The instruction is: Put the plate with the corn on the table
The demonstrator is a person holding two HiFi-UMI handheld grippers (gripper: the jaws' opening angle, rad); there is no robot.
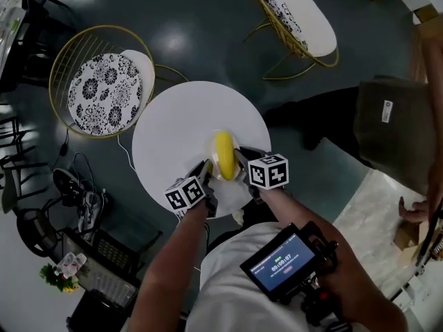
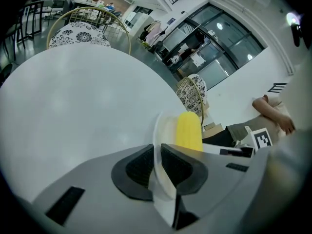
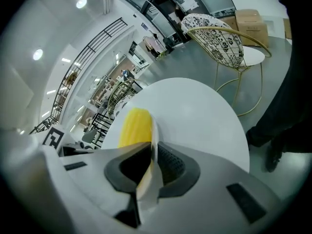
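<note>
A white plate (image 1: 210,146) carrying a yellow corn cob (image 1: 224,155) is held over the near part of the round white table (image 1: 173,120). My left gripper (image 1: 205,173) is shut on the plate's left rim and my right gripper (image 1: 241,163) is shut on its right rim. In the left gripper view the plate (image 2: 158,135) stands edge-on between the dark pads (image 2: 141,167), with the corn (image 2: 188,131) beyond them. From the right gripper view, the plate rim (image 3: 153,145) is pinched and the corn (image 3: 132,126) lies to its left. Whether the plate touches the table is unclear.
Two gold wire chairs with patterned cushions stand by the table, one at the left (image 1: 104,81) and one at the back right (image 1: 299,19). A person in dark clothes (image 1: 387,126) sits at the right. Cables and gear (image 1: 79,199) lie on the floor at the left.
</note>
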